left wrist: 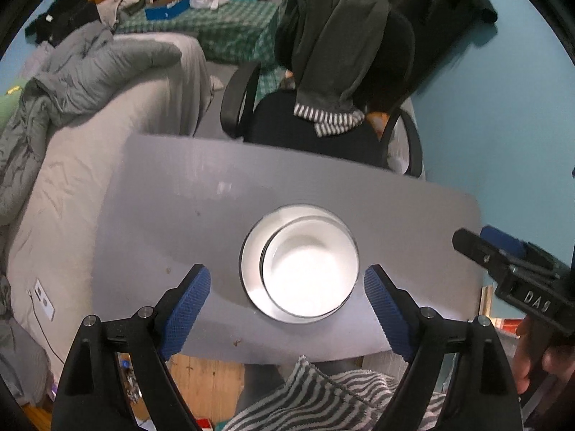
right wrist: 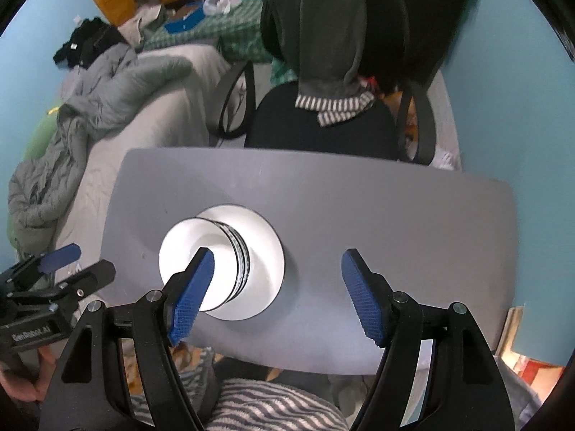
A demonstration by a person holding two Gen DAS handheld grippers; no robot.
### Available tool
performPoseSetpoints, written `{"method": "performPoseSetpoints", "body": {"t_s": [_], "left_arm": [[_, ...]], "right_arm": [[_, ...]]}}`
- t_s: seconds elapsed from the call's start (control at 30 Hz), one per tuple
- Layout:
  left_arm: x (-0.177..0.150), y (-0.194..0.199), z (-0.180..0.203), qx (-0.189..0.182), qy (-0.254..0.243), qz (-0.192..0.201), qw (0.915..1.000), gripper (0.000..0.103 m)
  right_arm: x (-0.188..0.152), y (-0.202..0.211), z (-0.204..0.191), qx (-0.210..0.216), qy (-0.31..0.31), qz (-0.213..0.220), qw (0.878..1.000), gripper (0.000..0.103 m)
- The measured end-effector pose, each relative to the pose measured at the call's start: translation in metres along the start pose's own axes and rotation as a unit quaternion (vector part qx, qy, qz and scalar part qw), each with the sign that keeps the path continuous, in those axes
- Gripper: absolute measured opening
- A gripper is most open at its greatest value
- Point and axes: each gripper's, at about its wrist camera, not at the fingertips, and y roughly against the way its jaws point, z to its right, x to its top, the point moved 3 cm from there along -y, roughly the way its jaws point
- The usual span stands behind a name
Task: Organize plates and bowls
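A stack of white bowls (left wrist: 311, 269) stands on a white plate (left wrist: 251, 269) in the middle of the small grey table (left wrist: 172, 215). My left gripper (left wrist: 287, 314) hangs high above the stack, open and holding nothing, its blue pads (left wrist: 190, 309) wide apart. In the right wrist view the bowl stack (right wrist: 222, 251) and the plate (right wrist: 266, 251) lie below and to the left. My right gripper (right wrist: 276, 296) is open and empty above the table, with its left pad (right wrist: 192, 294) in front of the bowls. Each gripper shows at the edge of the other's view.
A black office chair (left wrist: 316, 122) draped with dark clothes stands at the table's far side. A grey sofa (left wrist: 72, 179) with a puffy coat lies left. A blue wall is on the right. A striped sleeve or lap (left wrist: 323, 395) and a hand (left wrist: 535, 359) are near me.
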Motion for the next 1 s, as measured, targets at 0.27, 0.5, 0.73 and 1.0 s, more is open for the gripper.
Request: {"method": "performPoseSetpoints", "body": {"t_s": [0.27,0.5,0.73,1.0], "left_arm": [[0.007,0.037,0.016,-0.017,-0.006,0.037,0.9991,0.089],[0.003,0.063,0.031,-0.012,-0.030,0.081,0.9962,0.089],[0.000,0.071,0.035,0.008,-0.039,0.103,0.9938,0.096],[0.000,0.072,0.033,0.024,-0.042,0.102,0.9937,0.096]], "right_arm": [[0.003,0.043,-0.006,-0.023,0.002,0.055,0.998,0.073],[0.007,0.064,-0.007,-0.032,0.002,0.085,0.996,0.073],[0.009,0.072,-0.003,-0.030,-0.008,0.092,0.995,0.073],[0.009,0.076,0.001,-0.033,-0.015,0.090,0.995,0.073]]}}
